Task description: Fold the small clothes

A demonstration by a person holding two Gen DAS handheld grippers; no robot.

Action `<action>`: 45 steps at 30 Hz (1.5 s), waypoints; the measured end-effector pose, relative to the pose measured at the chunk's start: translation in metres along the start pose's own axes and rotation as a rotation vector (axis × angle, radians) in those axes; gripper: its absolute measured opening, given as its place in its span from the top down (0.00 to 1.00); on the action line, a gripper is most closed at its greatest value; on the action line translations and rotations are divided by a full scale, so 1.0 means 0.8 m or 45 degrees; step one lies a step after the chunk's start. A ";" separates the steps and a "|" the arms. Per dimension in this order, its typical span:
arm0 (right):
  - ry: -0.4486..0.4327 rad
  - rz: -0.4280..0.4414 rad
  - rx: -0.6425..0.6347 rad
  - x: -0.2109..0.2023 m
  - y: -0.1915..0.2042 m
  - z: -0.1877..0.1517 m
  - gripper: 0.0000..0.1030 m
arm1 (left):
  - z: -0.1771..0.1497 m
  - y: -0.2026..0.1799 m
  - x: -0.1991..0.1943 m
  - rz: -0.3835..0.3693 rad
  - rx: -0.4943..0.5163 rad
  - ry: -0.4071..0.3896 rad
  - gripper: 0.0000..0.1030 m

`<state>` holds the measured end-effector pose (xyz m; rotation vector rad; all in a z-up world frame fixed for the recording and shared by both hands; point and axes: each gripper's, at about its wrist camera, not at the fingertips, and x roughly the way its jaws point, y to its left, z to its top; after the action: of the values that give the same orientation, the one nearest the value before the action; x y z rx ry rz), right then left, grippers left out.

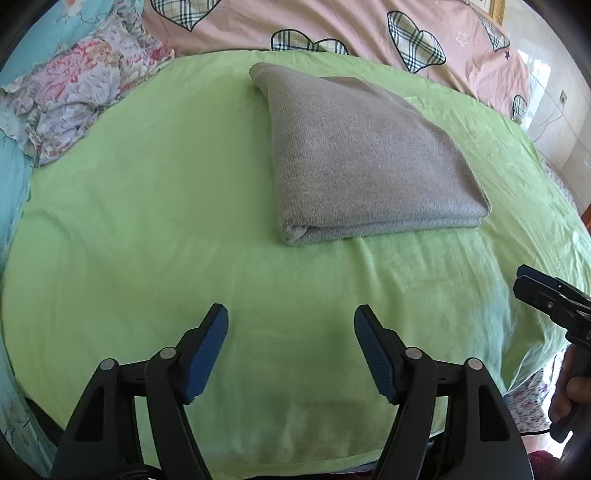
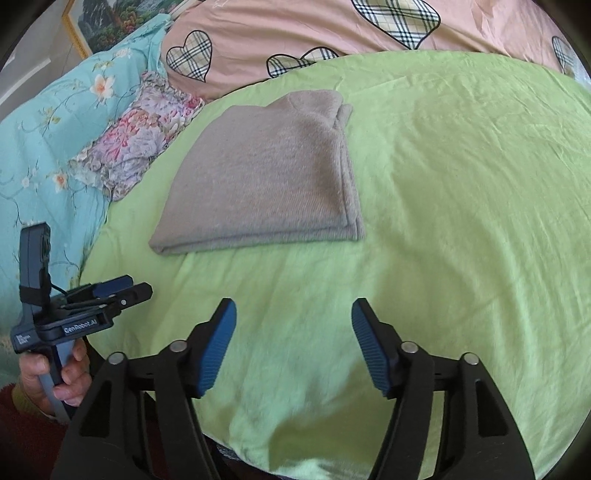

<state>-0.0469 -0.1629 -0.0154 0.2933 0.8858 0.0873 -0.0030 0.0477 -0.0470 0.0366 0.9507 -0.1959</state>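
A grey knit garment (image 1: 362, 158) lies folded into a compact rectangle on the green sheet (image 1: 147, 221); it also shows in the right wrist view (image 2: 266, 181). My left gripper (image 1: 291, 314) is open and empty, held back from the garment near the sheet's front edge. My right gripper (image 2: 293, 308) is open and empty, also short of the garment. The right gripper shows at the right edge of the left wrist view (image 1: 524, 280). The left gripper shows at the left of the right wrist view (image 2: 138, 286), held in a hand.
A floral cloth (image 1: 81, 96) lies at the sheet's left edge, also in the right wrist view (image 2: 147, 140). A pink quilt with plaid hearts (image 1: 332, 26) lies behind. A turquoise floral quilt (image 2: 48, 140) lies to the left. A framed picture (image 2: 110, 22) stands beyond.
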 end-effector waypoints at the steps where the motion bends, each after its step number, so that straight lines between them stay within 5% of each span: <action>1: -0.001 -0.001 -0.005 -0.001 0.001 -0.003 0.30 | -0.002 0.000 -0.002 0.012 0.004 -0.005 0.26; 24: 0.009 -0.020 -0.085 0.011 0.016 0.005 0.20 | 0.024 0.004 -0.013 0.138 0.031 -0.061 0.19; 45: -0.011 0.054 -0.141 0.031 0.032 0.065 0.16 | 0.068 -0.009 -0.018 0.104 0.006 -0.127 0.18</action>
<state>0.0100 -0.1450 0.0044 0.2089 0.8634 0.1736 0.0314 0.0361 -0.0033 0.0689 0.8475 -0.1234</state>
